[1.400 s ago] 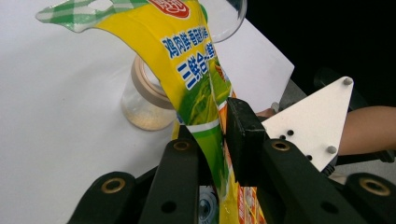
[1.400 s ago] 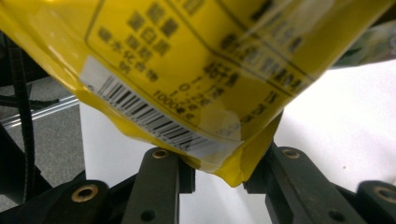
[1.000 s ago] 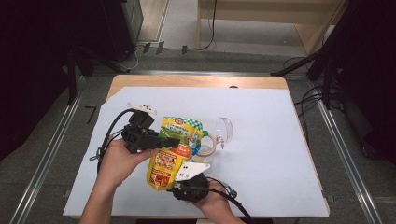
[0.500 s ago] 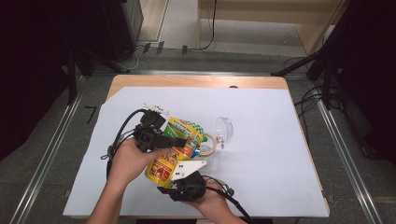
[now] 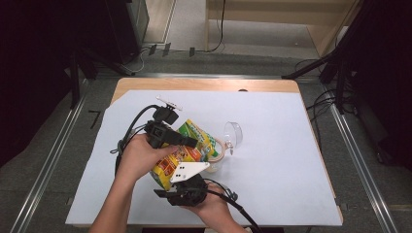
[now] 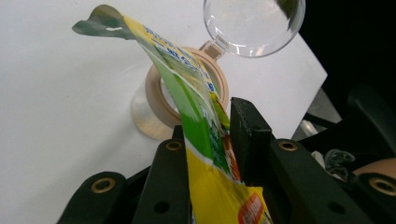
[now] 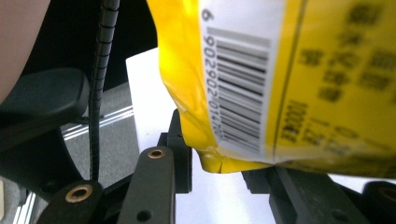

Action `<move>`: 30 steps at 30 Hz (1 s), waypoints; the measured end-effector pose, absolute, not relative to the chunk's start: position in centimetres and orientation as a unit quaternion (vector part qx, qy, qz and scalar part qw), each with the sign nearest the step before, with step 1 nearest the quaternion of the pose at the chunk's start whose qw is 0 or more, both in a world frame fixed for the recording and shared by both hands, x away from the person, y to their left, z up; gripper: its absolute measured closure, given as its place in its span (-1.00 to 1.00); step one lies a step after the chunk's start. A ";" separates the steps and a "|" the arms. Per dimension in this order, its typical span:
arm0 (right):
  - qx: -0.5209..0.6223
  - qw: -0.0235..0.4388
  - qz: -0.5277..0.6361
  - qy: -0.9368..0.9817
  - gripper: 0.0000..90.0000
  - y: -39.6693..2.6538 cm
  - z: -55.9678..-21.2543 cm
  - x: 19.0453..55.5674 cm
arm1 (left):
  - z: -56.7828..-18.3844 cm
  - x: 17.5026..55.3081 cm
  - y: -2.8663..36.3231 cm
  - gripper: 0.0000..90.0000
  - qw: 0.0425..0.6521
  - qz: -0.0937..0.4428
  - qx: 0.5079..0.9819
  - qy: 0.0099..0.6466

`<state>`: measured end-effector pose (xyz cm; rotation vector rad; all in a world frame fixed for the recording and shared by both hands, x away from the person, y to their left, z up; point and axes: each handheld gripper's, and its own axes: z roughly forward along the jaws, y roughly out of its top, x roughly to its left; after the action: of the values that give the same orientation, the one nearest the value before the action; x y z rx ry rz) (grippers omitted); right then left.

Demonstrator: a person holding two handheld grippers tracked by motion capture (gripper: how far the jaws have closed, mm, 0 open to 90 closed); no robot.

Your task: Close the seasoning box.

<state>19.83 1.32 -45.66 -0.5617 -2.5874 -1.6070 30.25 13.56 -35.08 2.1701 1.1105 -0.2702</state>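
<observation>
A yellow-green snack bag (image 5: pixel 187 150) is clamped near its top by the left gripper (image 6: pixel 205 140) and at its bottom by the right gripper (image 7: pixel 215 163), tilted over an open jar (image 5: pixel 218 154), apparently for pouring.

Wooden table (image 5: pixel 145 83), white sheet (image 5: pixel 272 160) covering it, clear lidded jar (image 5: pixel 219 156) standing on the sheet

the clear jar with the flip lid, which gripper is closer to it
Left. The left gripper grips the snack bag right by the jar; the right gripper holds the bag's lower end, farther back.
</observation>
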 end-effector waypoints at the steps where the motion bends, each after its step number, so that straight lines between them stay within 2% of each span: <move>1: -0.189 0.028 -0.518 -0.834 0.57 1.3 -45.6 19.9 | -35.1 30.4 13.6 0.72 0.337 -0.108 0.833 0.426; 5: -0.202 0.035 -0.520 -0.829 0.57 1.5 -45.3 20.3 | -35.0 31.3 13.8 0.72 0.334 -0.119 0.830 0.430; 13: -0.211 0.004 -0.520 -0.827 0.57 1.7 -45.0 20.5 | -35.1 32.0 13.6 0.68 0.342 -0.129 0.829 0.423; 30: -0.231 0.013 -0.530 -0.816 0.54 2.0 -44.3 21.0 | -34.1 32.6 13.3 0.69 0.360 -0.119 0.833 0.403</move>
<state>21.04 2.00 -44.33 -0.7207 -2.5418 -1.6508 32.58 13.26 -34.06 2.1463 1.0385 -0.3078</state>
